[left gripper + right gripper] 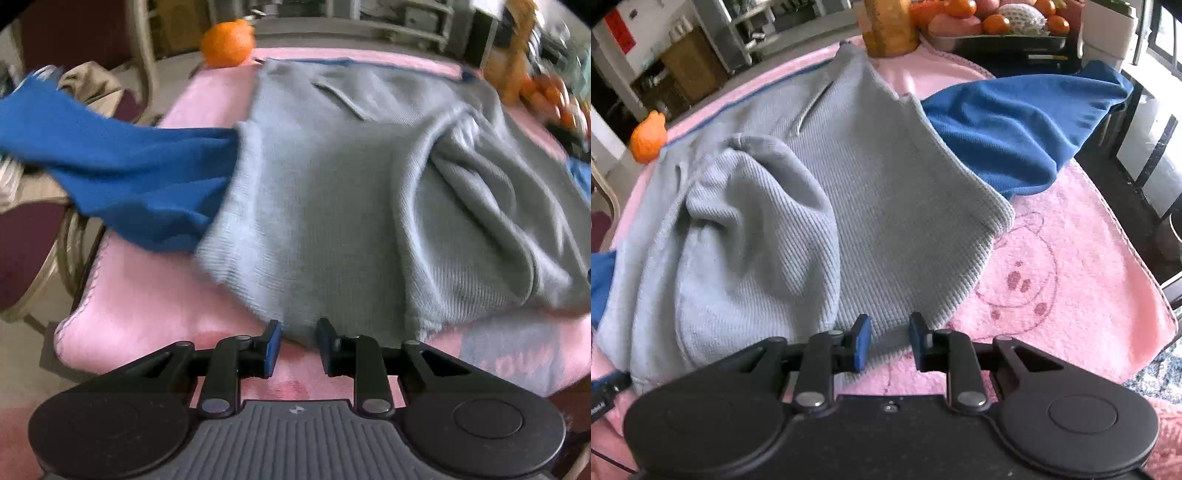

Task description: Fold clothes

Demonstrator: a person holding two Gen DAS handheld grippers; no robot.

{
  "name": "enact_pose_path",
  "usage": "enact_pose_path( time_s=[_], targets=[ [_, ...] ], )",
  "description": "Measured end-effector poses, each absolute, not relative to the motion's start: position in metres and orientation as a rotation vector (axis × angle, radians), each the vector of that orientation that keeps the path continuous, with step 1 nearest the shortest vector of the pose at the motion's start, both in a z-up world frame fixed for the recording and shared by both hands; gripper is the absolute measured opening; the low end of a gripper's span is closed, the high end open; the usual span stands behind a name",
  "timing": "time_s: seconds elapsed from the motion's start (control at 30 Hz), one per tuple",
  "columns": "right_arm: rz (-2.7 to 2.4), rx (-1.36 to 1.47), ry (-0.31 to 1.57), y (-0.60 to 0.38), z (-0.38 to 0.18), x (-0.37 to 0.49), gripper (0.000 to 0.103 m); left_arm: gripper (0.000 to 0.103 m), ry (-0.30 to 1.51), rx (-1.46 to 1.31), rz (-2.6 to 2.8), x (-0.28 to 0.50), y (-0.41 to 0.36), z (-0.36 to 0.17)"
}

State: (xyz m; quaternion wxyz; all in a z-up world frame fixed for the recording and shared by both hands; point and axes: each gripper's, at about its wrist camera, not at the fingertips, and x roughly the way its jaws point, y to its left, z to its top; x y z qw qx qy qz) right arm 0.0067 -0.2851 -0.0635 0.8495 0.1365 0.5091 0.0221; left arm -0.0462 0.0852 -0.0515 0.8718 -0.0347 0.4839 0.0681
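Note:
A grey ribbed sweater with blue sleeves (332, 192) lies spread on a pink blanket (140, 302), bunched in a loose fold near its middle. It also shows in the right wrist view (879, 221). One blue sleeve (122, 177) trails off the table's left side; the other blue sleeve (1015, 125) stretches to the right. My left gripper (298, 345) is open at the sweater's near hem, with the hem edge between the jaws. My right gripper (889, 341) is open at the near hem too, over the grey cloth edge.
An orange fruit (229, 42) sits at the far left corner of the blanket (1071, 280), also in the right view (648, 138). A tray of fruit (997, 22) and a yellow-brown jar (890, 26) stand at the back. Chairs (33, 236) stand left of the table.

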Motion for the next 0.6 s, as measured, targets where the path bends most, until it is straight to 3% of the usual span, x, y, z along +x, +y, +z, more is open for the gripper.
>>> enact_pose_path(
  time_s=[0.1, 0.3, 0.37, 0.43, 0.53, 0.6],
  targets=[
    [0.106, 0.388, 0.982, -0.288, -0.035, 0.000, 0.025, 0.025, 0.916, -0.180, 0.155, -0.055, 0.112, -0.021],
    [0.272, 0.417, 0.874, -0.248, 0.034, 0.007, 0.047, 0.035, 0.735, -0.278, 0.250, -0.062, 0.182, 0.041],
    [0.345, 0.433, 0.844, -0.226, 0.051, 0.014, 0.058, 0.044, 0.687, -0.290, 0.307, -0.061, 0.218, 0.056],
    [0.393, 0.458, 0.816, -0.205, 0.059, 0.022, 0.063, 0.044, 0.644, -0.312, 0.372, -0.060, 0.252, 0.066],
    [0.424, 0.525, 0.781, -0.178, 0.061, 0.032, 0.065, 0.045, 0.582, -0.380, 0.473, -0.053, 0.311, 0.072],
    [0.435, 0.593, 0.777, -0.163, 0.057, 0.037, 0.066, 0.054, 0.550, -0.415, 0.505, -0.048, 0.341, 0.073]
  ],
)
